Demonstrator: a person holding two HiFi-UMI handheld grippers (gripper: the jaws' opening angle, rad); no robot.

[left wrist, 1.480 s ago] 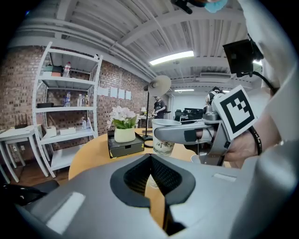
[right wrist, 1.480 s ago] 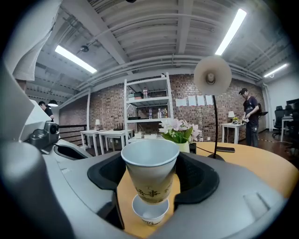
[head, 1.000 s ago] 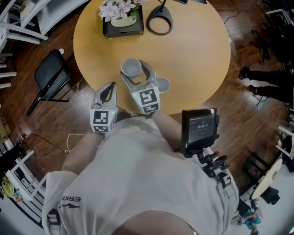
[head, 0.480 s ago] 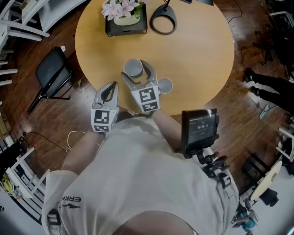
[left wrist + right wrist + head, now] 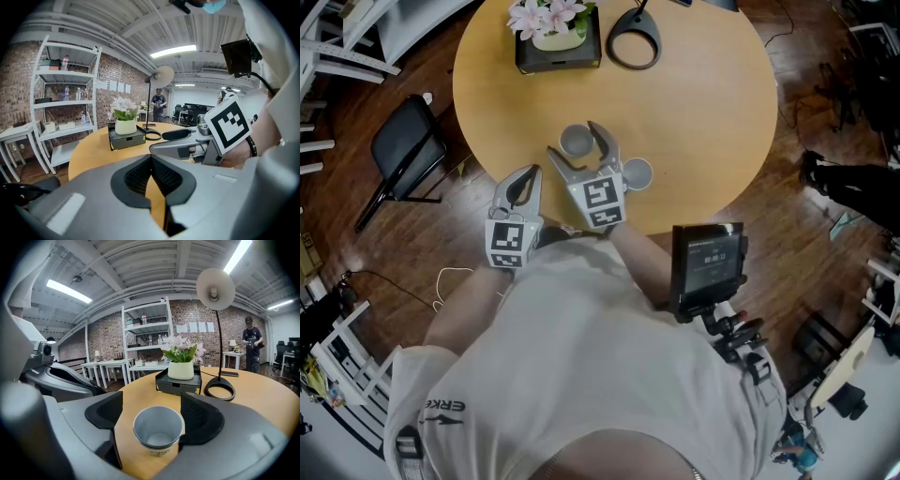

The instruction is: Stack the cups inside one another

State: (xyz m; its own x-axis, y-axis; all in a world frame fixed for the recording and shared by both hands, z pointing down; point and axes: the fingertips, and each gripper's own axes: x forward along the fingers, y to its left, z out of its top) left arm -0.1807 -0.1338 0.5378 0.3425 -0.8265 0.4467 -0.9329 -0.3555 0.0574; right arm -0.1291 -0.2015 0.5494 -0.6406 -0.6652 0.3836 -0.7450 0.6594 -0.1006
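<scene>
a flower pot (image 5: pixel 557 39) on a black box (image 5: pixel 558 60) sits beside a lamp base (image 5: pixel 635 21) on the round table (image 5: pixel 703 103).

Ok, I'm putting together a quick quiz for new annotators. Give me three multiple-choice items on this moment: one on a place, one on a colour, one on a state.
1. Where does the white flower pot stand?
A) on the black box on the table
B) on the floor
C) on a shelf

2. What colour is the cup between the jaws of the right gripper?
A) red
B) grey
C) green

3. How do the jaws of the left gripper stand?
A) wide apart
B) closed on a cup
C) together, holding nothing

Answers:
1 A: the pot sits on top of the box, at the far side of the table.
2 B: the cup is plain grey. The jaws have just been opening and stand apart around it.
3 C: the tips meet, with only table visible beyond them.
</scene>
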